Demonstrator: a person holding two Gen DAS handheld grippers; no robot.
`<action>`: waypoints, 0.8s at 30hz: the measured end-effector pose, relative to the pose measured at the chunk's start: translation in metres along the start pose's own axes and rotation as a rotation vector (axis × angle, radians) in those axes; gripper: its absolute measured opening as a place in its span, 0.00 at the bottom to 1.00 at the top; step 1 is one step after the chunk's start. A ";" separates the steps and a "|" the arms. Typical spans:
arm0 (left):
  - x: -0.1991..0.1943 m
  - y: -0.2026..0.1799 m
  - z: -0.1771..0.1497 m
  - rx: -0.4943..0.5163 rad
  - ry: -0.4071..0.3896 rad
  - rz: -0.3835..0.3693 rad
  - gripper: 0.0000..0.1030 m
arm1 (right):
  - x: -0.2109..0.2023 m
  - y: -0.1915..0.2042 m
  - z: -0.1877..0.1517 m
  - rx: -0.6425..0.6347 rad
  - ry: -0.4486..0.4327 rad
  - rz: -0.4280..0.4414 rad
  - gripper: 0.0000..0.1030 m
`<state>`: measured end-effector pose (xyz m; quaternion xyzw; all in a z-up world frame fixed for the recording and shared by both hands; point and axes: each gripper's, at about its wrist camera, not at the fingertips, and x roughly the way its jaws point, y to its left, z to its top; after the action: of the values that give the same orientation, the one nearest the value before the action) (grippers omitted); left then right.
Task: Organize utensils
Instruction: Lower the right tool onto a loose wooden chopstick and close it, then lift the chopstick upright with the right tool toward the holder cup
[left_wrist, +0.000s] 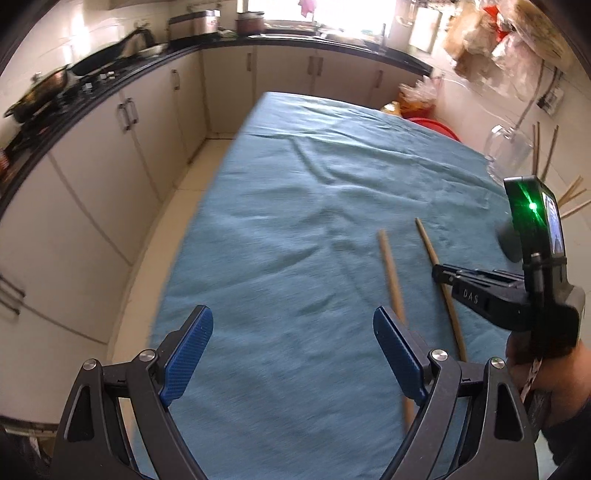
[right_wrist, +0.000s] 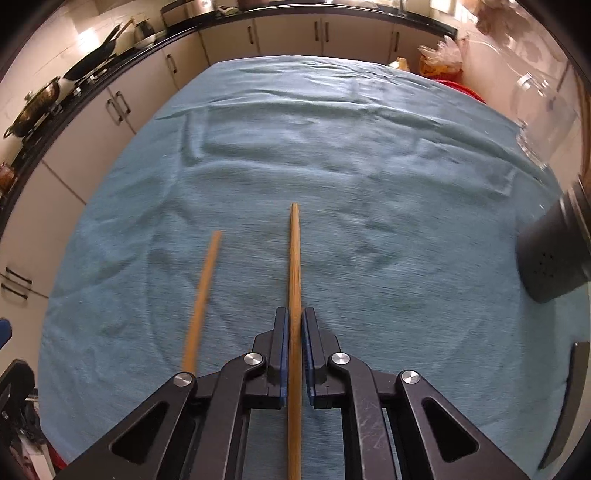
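On the surface (right_wrist: 369, 110), which is covered by a blue cloth (right_wrist: 332, 177), two wooden chopsticks are seen. One chopstick (right_wrist: 294, 266) is clamped between the blue pads of the right gripper (right_wrist: 294, 332), near the middle of the cloth. The other chopstick (right_wrist: 201, 302) is laid just to its left, apart from it. The left gripper (left_wrist: 293, 350) is held wide apart over the near cloth, with nothing between its fingers. A dark holder (right_wrist: 554, 254) is stood at the right edge.
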<state>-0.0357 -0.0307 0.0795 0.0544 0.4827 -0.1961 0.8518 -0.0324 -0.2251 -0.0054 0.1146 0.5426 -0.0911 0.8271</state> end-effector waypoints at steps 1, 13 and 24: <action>0.007 -0.010 0.003 0.013 0.012 -0.016 0.85 | -0.001 -0.009 -0.001 0.017 0.000 -0.003 0.07; 0.072 -0.085 0.012 0.100 0.122 -0.035 0.70 | -0.013 -0.075 -0.015 0.096 0.015 -0.007 0.07; 0.103 -0.096 0.027 0.100 0.119 0.063 0.51 | -0.010 -0.081 -0.006 0.050 0.048 0.017 0.08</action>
<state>-0.0040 -0.1553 0.0165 0.1236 0.5203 -0.1892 0.8236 -0.0642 -0.3009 -0.0063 0.1422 0.5589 -0.0948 0.8114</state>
